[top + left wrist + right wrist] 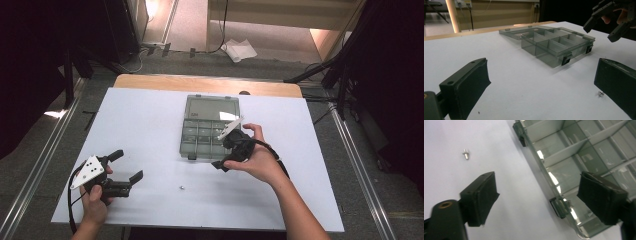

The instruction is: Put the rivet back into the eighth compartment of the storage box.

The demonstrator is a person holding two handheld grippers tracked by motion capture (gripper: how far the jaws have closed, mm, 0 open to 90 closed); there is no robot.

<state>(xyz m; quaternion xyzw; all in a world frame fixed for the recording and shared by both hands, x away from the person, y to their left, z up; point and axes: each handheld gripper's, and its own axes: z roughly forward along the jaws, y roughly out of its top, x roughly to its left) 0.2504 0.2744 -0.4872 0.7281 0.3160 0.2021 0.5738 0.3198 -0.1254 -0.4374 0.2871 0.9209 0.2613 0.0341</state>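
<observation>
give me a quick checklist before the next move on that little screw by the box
1. Box lid open: ok, the organizer box lies with its lid folded back.
2. Right gripper free: ok, jaws apart, nothing between them, at the box's near edge.
3. Left gripper free: ok, jaws wide, nothing held.
4. Screw reachable: ok, it lies alone on the white table, between both grippers.
5. Compartment free for it: cannot tell, glare hides the contents.
6. Screw lying stable: ok, on its side, seen in the right gripper view.
</observation>
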